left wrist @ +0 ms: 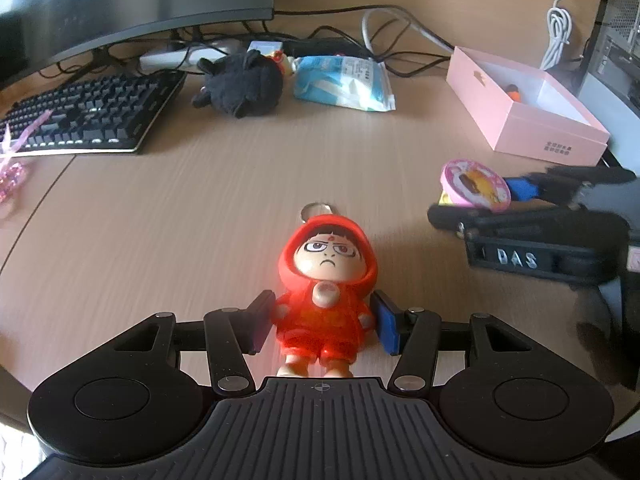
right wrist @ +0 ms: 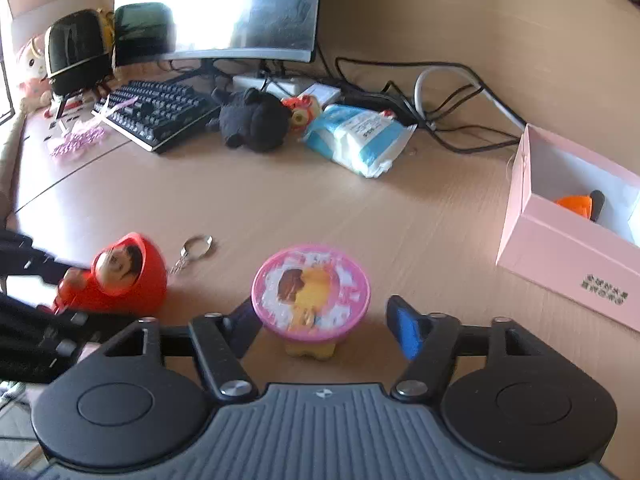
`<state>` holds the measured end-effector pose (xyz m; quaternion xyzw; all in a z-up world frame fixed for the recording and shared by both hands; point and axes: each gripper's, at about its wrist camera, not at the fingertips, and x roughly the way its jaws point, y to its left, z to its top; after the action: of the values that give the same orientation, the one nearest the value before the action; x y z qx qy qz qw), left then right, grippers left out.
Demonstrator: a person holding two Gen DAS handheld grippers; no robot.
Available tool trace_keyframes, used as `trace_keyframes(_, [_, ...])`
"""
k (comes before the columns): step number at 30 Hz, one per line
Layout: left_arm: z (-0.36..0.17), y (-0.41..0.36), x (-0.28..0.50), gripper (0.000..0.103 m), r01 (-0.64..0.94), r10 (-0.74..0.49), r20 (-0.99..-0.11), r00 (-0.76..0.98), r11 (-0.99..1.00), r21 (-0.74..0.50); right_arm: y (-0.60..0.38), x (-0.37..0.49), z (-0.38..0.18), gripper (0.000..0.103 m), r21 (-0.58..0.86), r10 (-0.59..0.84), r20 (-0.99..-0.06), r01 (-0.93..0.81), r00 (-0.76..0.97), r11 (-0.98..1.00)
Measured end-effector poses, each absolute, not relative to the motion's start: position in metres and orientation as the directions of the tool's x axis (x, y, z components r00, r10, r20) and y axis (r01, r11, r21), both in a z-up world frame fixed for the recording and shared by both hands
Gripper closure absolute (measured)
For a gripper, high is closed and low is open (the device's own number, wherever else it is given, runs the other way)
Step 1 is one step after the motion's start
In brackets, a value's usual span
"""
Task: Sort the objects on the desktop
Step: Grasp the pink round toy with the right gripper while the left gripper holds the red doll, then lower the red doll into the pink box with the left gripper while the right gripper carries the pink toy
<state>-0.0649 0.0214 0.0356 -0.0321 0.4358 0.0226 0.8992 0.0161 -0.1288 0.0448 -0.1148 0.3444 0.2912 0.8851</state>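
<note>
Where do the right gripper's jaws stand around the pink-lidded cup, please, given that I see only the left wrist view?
Observer: The right gripper straddles the pink-lidded cup. Its blue pad stands clear of the lid, so nothing is gripped.
Operator: Thank you. What is under the lid?
Observer: A yellow base, standing upright on the desk.
Operator: And what lies left of the keyboard?
Observer: A black appliance, with plush toys beside it.
</note>
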Motion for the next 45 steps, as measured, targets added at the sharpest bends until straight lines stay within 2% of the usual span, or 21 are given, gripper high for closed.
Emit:
trace_keyframes(5, [0.033,0.018,-0.066,0.043,-0.072,0.018,-0.783,0.622,0.997,-0.034,-0.123,0.017,0.046,0.049,-0.063,0.425,-0.663,-0.612,0.616,0.789])
trace_keyframes(15, [0.029,0.012,-0.057,0.046,-0.057,0.035,-0.77,0.637,0.998,-0.001,-0.14,0.002,0.064,0.049,-0.049,0.437,-0.686,-0.635,0.583,0.771])
trace_keyframes(22, [0.061,0.012,-0.062,0.046,-0.022,-0.018,-0.715,0.699,0.999,-0.047,-0.166,-0.004,0.108,0.05,-0.053,0.452,-0.655,-0.634,0.605,0.772])
trace_keyframes(32, [0.139,-0.013,-0.032,0.046,0.141,-0.173,-0.548,0.819,0.985,-0.1,-0.202,-0.008,0.181,0.05,-0.088,0.408,-0.534,-0.529,0.74,0.844])
trace_keyframes(40, [0.164,-0.058,0.037,0.046,0.335,-0.335,-0.501,0.798,0.938,-0.094,-0.237,-0.032,0.192,0.05,-0.121,0.286,-0.544,-0.411,0.789,0.904])
trace_keyframes(45, [0.158,-0.105,0.091,0.046,0.449,-0.441,-0.51,0.739,0.886,-0.116,-0.257,-0.05,0.192,0.05,-0.118,0.193,-0.55,-0.304,0.812,0.945])
